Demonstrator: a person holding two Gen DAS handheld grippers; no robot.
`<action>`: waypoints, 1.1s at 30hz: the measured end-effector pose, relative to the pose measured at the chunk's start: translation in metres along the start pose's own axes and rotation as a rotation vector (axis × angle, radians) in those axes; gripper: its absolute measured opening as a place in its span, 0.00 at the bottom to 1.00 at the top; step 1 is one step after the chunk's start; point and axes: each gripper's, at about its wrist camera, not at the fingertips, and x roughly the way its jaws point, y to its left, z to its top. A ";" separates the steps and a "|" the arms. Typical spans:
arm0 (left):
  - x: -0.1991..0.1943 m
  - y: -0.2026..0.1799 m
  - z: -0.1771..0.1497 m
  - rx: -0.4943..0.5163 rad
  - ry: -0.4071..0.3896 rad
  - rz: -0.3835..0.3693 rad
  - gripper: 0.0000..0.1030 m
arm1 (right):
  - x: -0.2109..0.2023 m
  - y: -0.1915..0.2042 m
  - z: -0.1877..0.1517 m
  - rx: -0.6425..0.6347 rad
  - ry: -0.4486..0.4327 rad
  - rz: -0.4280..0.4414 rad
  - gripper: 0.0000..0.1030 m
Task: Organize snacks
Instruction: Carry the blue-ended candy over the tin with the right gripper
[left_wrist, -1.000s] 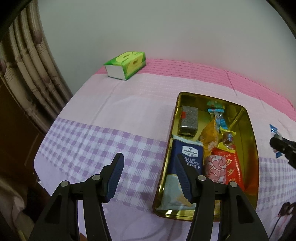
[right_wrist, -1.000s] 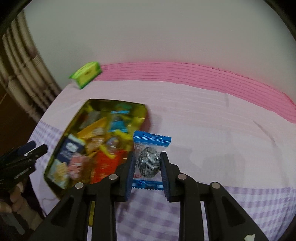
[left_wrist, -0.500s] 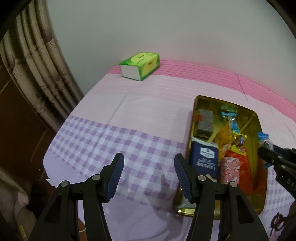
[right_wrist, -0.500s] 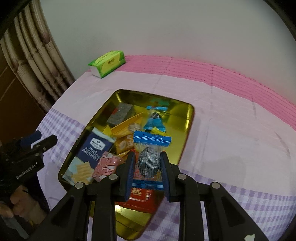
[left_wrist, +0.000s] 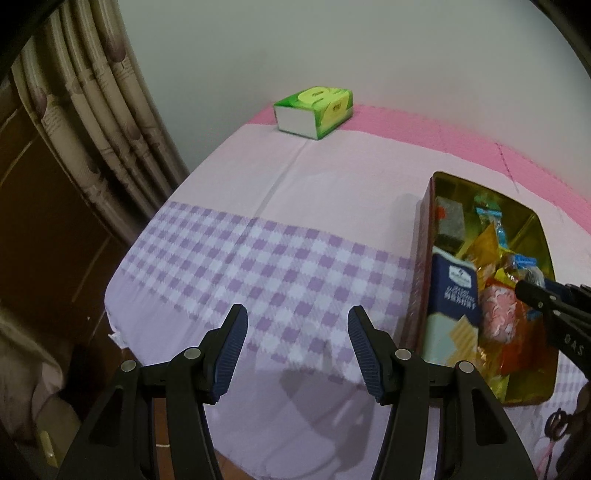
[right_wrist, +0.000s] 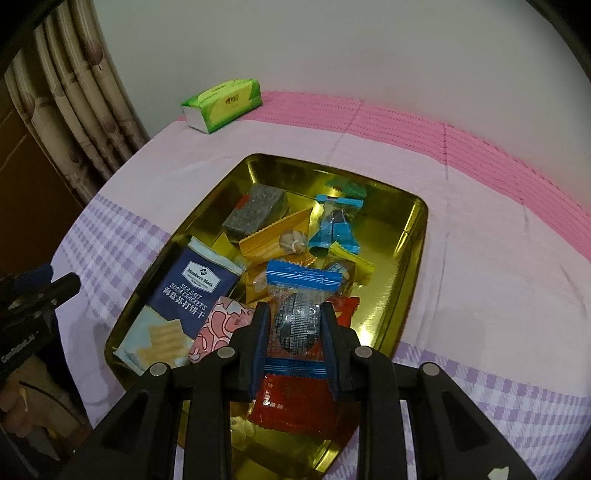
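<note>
So the tidy-up looks mostly done from here. Going left to right: the checked tablecloth (left_wrist: 258, 258) on the left half has no loose snacks that I can see, just a green tissue box (left_wrist: 314, 107) way up at 12 o'clock by the wall. Everything edible is piled in the gold tray (right_wrist: 410, 258), which sits right of centre: a blue cracker pack (right_wrist: 192, 291) at about 9 o'clock in the tray, a grey bar (right_wrist: 255, 210) at 11, yellow and blue sweets in the middle, and a red packet (right_wrist: 295, 402) at 6.

What's left, I reckon, is just dropping the last piece in.

Tools: the left gripper (left_wrist: 295, 347) hangs over bare cloth with its jaws about half apart and nothing between them. The right gripper (right_wrist: 295, 332) is clamped tight on a blue-edged wrapped candy (right_wrist: 297, 317), held right over the tray's 6 o'clock end above the red packet, not let go yet.
</note>
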 end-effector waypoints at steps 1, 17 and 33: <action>0.000 0.002 -0.002 -0.004 0.003 -0.002 0.56 | 0.002 0.001 0.000 0.001 0.004 0.000 0.24; 0.004 0.002 -0.002 -0.001 0.020 -0.018 0.56 | 0.012 0.006 -0.001 0.002 0.025 -0.007 0.24; 0.005 0.000 -0.005 0.019 0.025 -0.030 0.56 | 0.015 0.001 -0.004 0.042 0.033 -0.029 0.36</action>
